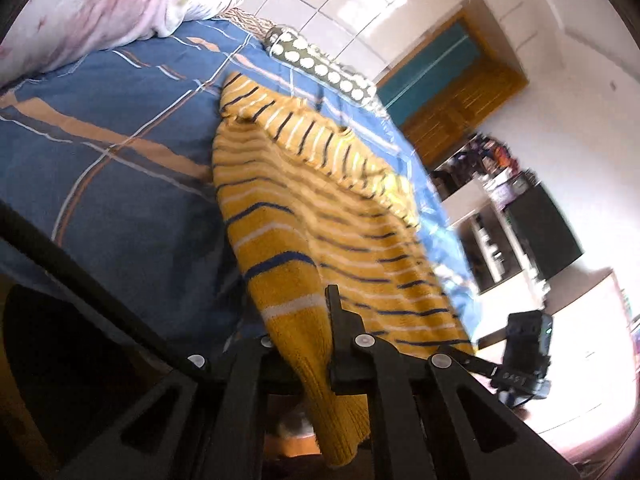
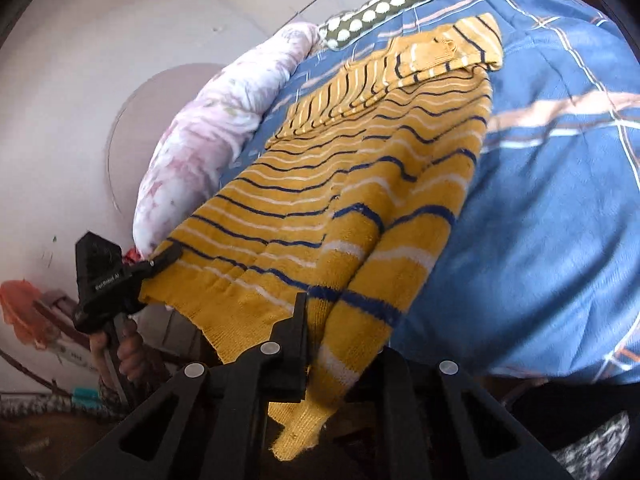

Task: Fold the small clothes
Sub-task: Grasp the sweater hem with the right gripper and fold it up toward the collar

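A: So, nearest first: how is the sweater (image 2: pixel 352 200) held?

B: The right tool (image 2: pixel 320 344) has a hem corner pinched between its closed fingers, with the ribbed edge hanging below them. The left tool (image 1: pixel 316 344) clamps the other hem corner the same way, and the knit drapes down past its fingers there too.

A: And the rest of it?

B: It runs away from both tools and lies on the bed (image 1: pixel 120 168), on the blue plaid sheet. At the far end the sleeves and collar look already folded across the chest.

A: How will it handle?

B: Soft and limp, I'd judge; a thick knit with some weight for its size. It sags wherever it isn't supported, and it stretches, so a hard pull would skew the stripes. It shouldn't slip from the fingers, being fuzzy. The hem corners seem the right places to hold: carried together towards the collar, they'd fold it in half evenly.

A: Any baskets or boxes to put it in?

B: None that I can make out. Beyond the sweater there's only a dotted pillow (image 2: pixel 380 8) at the head of the bed and a pink flowered quilt (image 2: pixel 208 128) bunched along one side. The shelves across the room are too blurred to read.
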{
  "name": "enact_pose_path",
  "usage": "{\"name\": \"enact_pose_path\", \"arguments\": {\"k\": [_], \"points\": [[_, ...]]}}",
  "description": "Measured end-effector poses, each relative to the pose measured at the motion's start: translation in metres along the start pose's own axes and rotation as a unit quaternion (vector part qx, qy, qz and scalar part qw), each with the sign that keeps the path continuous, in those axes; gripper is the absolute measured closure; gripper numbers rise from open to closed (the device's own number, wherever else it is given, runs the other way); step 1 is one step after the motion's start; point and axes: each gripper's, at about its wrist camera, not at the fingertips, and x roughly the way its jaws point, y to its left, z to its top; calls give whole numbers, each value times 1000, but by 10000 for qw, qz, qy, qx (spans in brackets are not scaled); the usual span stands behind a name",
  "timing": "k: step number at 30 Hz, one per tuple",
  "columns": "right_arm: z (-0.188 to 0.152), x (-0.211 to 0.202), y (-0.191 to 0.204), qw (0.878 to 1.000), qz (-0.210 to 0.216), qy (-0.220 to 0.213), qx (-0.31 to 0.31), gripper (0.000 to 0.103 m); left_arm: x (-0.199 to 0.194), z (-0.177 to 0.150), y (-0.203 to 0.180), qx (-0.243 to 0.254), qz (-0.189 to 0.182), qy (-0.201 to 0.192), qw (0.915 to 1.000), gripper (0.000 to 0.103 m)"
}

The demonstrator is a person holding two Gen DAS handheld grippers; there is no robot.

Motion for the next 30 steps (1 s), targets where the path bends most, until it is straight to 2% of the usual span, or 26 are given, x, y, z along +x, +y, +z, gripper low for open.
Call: {"name": "enact_pose_path", "arguments": {"k": [4,9,11,16,20,23,26,30], "points": [[0,10,-14,9998,-30,105,194,91,17,4,11,-163,156,253,9994,97],[18,2,-8,9999,-28,-32,-152,91,23,24,7,102,300,172,9993,97],[37,2,-1,9992,-98,-122,-366,91,29,45,1,257,412,126,9987,96],[112,0,13,9943,-378,-703,-711,91,58,116,-19,504,613,3,9968,96],[170,10,3,9924,-488,-1024,-470,91,95,178,-21,315,769,-76,9965,96],[200,24,-10,9924,-586,-1049,-280,91,131,214,-12,73,1029,-49,9947,96],[222,40,-26,9926,-671,-1012,-69,91,164,233,3,-237,1142,107,9931,96],[251,58,-59,9924,-589,-956,508,87,201,250,14,-373,1313,281,9902,96]]}}
